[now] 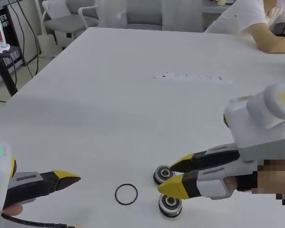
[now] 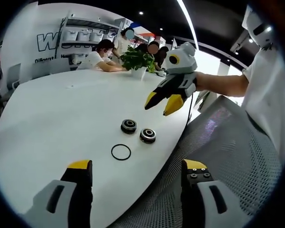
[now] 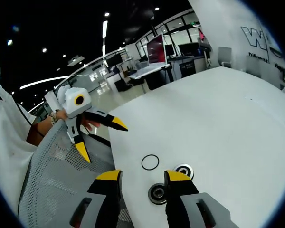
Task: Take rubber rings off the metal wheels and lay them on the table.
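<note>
The open, empty right tool (image 1: 169,176) hangs over the two metal wheels (image 1: 170,204) just beside the loose rubber ring (image 1: 126,194) on the bench (image 1: 109,95), and I think it should pinch only a wheel's rubber edge while the wide, empty left tool (image 2: 137,166) holds that wheel still.

Ring (image 1: 126,194): 1, loose, flat on the surface (image 1: 109,104). Wheels: 2. First wheel (image 1: 163,174) sits near the ring on its right, and second wheel (image 1: 170,204) is also right of the ring, closer to the person. Tongs: 2 pairs, left tongs (image 2: 137,165) and right tongs (image 3: 143,175). Power strip (image 1: 192,76): 1, well beyond the ring. Plant (image 2: 137,59): 1, far past the ring.
</note>
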`<action>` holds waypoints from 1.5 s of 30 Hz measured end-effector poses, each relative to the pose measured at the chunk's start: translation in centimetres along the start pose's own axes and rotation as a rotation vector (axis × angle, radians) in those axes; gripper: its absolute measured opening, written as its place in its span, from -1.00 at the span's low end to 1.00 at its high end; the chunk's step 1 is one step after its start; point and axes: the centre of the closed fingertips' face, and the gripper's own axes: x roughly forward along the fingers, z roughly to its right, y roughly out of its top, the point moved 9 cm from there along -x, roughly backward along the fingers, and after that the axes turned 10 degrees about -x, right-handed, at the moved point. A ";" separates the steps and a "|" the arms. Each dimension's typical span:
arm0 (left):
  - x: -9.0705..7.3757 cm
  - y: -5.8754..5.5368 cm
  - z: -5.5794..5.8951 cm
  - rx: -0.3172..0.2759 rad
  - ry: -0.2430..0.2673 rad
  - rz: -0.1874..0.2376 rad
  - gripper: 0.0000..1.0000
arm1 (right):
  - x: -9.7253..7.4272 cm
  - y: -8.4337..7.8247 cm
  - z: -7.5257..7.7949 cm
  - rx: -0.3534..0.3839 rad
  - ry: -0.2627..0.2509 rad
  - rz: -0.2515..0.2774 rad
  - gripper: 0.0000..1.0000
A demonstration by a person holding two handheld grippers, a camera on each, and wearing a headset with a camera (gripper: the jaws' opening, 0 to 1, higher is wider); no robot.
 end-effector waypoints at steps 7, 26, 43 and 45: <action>0.2 0.0 0.2 0.026 -0.013 -0.022 0.54 | -1.3 0.0 0.0 -0.059 -0.007 0.032 -0.19; -0.2 1.6 -0.2 0.046 -0.055 -0.020 0.66 | -3.3 -0.9 1.6 -0.033 -0.124 0.161 -0.09; -0.1 8.2 1.6 0.208 -0.097 0.054 0.79 | -1.9 -2.4 1.5 -0.059 -0.080 0.123 -0.07; 0.2 8.9 2.0 0.233 -0.104 0.057 0.79 | -1.7 -2.5 1.6 -0.058 -0.078 0.114 -0.08</action>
